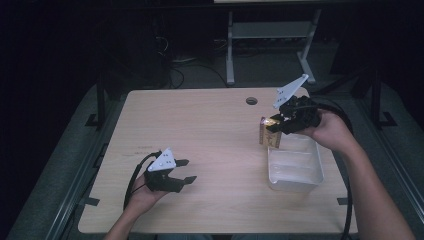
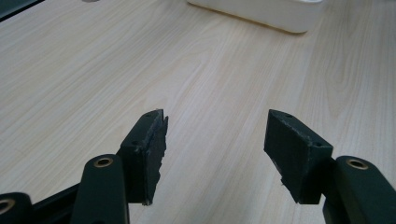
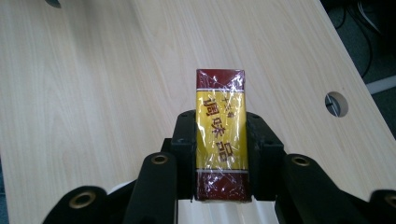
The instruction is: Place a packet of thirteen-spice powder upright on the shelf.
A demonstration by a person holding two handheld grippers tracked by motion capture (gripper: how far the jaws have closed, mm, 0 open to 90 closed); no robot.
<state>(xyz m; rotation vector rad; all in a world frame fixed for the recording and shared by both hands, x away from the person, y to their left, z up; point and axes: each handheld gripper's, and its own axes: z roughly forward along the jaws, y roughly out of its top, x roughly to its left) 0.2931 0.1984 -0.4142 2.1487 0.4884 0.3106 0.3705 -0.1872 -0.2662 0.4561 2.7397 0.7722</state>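
Right gripper (image 1: 276, 123) has its fingers (image 3: 184, 154) clamped on the two long sides of a yellow-and-maroon wrapped box (image 3: 221, 135) (Chinese lettering on its face), the box held upright above the wooden surface (image 1: 200, 130), just beside the far-left corner of the white plastic bin (image 1: 295, 180). Left gripper (image 1: 184, 171) idles low over the near-left surface, fingers (image 2: 147, 149) spread wide with nothing between them. Judgement: the pick-up looks done and the box is mid-carry; whether it is bound for the bin or coming out of it I cannot tell, so setting down and release are left.
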